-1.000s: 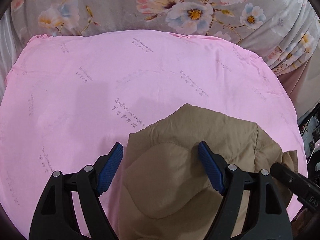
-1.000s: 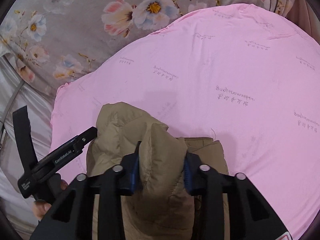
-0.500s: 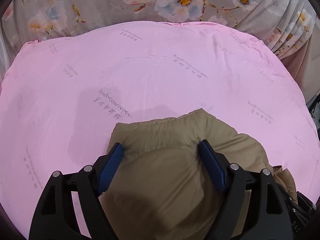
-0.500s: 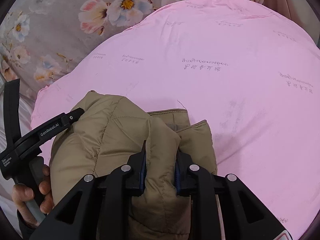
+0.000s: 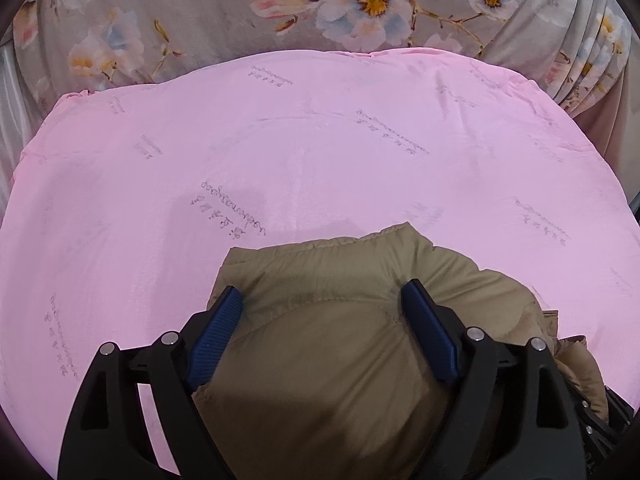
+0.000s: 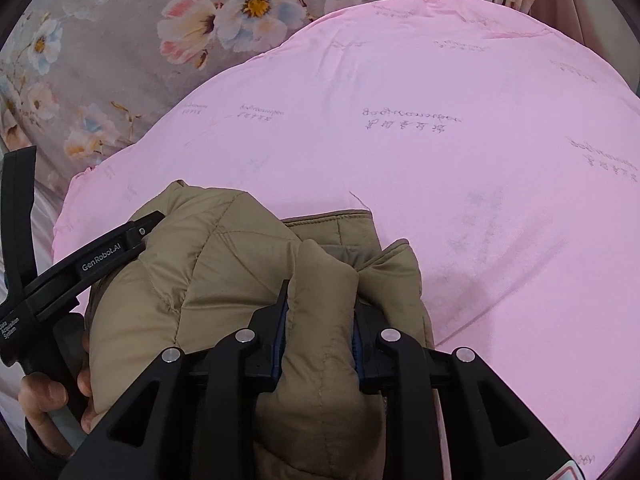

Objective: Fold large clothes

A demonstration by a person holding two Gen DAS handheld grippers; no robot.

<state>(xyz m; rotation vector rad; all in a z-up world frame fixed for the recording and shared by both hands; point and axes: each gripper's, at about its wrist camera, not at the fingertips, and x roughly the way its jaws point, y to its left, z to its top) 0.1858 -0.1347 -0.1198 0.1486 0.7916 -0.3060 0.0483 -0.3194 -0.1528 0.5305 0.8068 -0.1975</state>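
Observation:
A tan quilted puffer jacket (image 5: 328, 344) lies bunched at the near edge of a pink sheet (image 5: 304, 168). My left gripper (image 5: 322, 294) is open, its blue pads straddling a wide bulge of the jacket. In the right wrist view my right gripper (image 6: 320, 300) is shut on a fold of the jacket (image 6: 224, 264). The left gripper's black body (image 6: 100, 248) shows at the jacket's left side, held by a hand (image 6: 44, 400).
The pink sheet (image 6: 460, 152) covers a bed with a grey floral cover (image 5: 280, 12) behind it. Floral fabric folds (image 5: 588, 52) hang at the far right. The grey floral cover (image 6: 120, 52) also shows at the upper left of the right wrist view.
Both grippers have moved forward over the sheet with the jacket. The jacket has bunched more under the left gripper, and the right gripper's jaws have closed tighter on the fold.

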